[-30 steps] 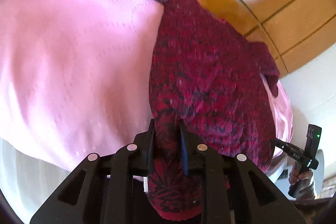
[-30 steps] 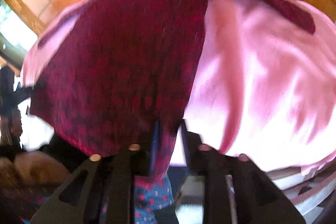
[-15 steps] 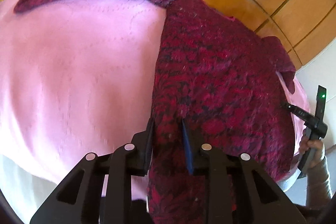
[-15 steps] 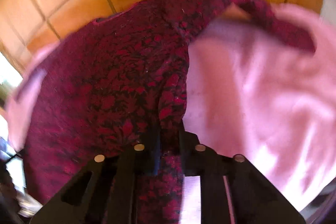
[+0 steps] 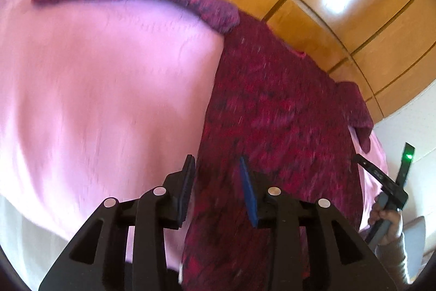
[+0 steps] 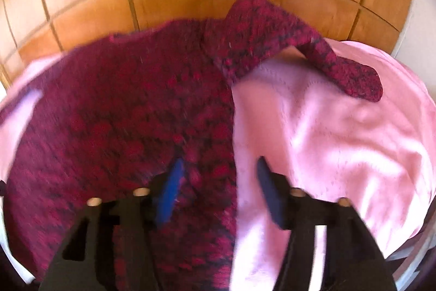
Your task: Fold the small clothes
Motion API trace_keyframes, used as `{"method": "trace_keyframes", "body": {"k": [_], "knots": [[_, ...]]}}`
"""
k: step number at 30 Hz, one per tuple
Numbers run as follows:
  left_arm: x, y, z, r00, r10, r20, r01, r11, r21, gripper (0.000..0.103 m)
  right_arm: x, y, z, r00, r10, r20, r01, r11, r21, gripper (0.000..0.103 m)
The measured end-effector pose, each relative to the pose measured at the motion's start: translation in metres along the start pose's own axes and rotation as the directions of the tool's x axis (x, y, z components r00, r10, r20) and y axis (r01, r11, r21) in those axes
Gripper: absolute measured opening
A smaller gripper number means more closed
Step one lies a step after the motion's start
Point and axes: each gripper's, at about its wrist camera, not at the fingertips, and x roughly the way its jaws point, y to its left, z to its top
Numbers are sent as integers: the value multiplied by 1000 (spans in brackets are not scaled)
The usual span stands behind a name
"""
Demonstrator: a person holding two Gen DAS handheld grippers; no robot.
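A pink cloth (image 5: 103, 100) covers the surface, and its near edge is cut off by both pictures. What is under it cannot be seen. Behind it stands a wall of shiny wood panels (image 5: 340, 4).

The red sweater (image 5: 272, 122) lies flat on the pink cloth, by the far edge near the wood. 1 sleeve (image 6: 313, 51) sticks out across the cloth. The other sleeve (image 5: 357, 111) hangs over the side edge, and its end is hard to make out. Both pictures are blurry, so the knit looks smeared.

The left gripper (image 5: 218, 187) is over the sweater's near edge. Its jaws are opening, with a strip of the sweater between them. The pads do not seem to press on it.

The right gripper (image 6: 220, 187) is over the sweater's other near corner. Its jaws are opening wide. The sweater's edge lies between them, but they do not hold it.

In the left view, a hand (image 5: 387, 222) with the other gripper's handle is partly cut off.
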Motion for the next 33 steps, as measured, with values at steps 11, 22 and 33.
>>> {"method": "trace_keyframes", "body": {"k": [11, 22, 33], "knots": [[56, -118, 31, 982, 70, 173, -128, 928, 351, 69, 23, 32, 31, 968, 250, 11, -247, 953, 176, 83], [129, -119, 25, 999, 38, 25, -45, 924, 380, 75, 49, -180, 43, 940, 219, 262, -340, 523, 781, 72], [133, -121, 19, 998, 51, 30, -59, 911, 408, 82, 119, -252, 91, 988, 41, 152, -154, 456, 877, 19]]}}
